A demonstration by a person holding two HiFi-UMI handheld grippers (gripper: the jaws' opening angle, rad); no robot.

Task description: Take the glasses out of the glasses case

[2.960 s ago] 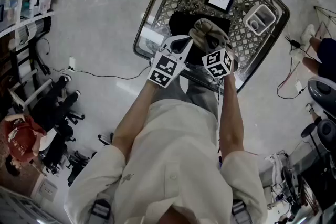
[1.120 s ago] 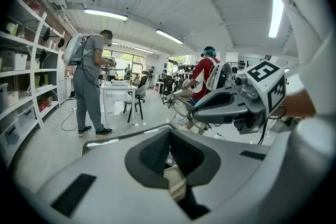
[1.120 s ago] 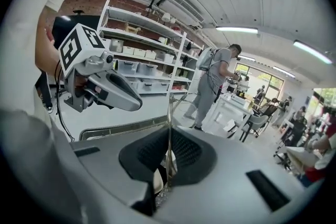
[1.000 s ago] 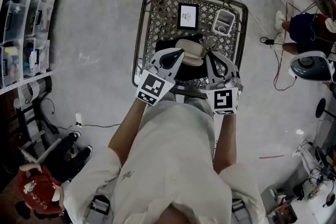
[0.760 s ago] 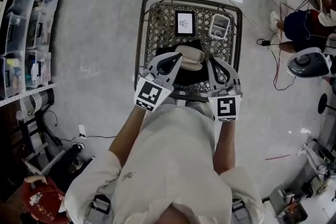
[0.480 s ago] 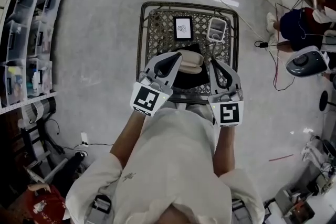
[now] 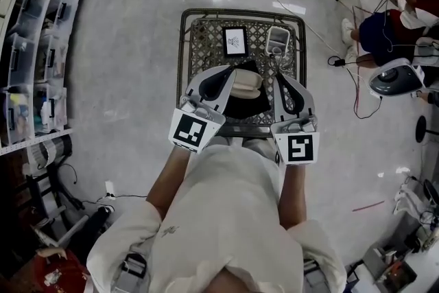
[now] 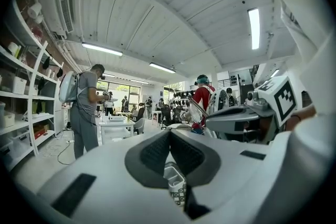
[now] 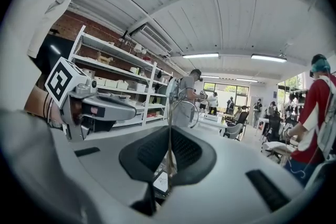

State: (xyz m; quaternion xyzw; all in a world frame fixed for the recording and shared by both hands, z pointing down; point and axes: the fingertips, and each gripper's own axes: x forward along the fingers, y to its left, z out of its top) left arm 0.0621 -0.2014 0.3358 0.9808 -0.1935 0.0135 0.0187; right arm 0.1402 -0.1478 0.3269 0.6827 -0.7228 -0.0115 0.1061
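Left gripper [image 7: 232, 71]: fingers closed together, nothing between them. Glasses case [image 7: 248, 84]: beige, lying on a black cloth [image 7: 239, 106]. Its left edge is hidden behind that gripper, and whether the lid is open is unclear. Right gripper [image 7: 277, 77]: fingers pinched on the thin wire glasses [image 9: 169, 136], which are hardly visible from above. Desk [image 7: 202, 38]: lattice top. Room: grey floor [image 7: 123, 44], shelving [image 7: 27, 44] at left.
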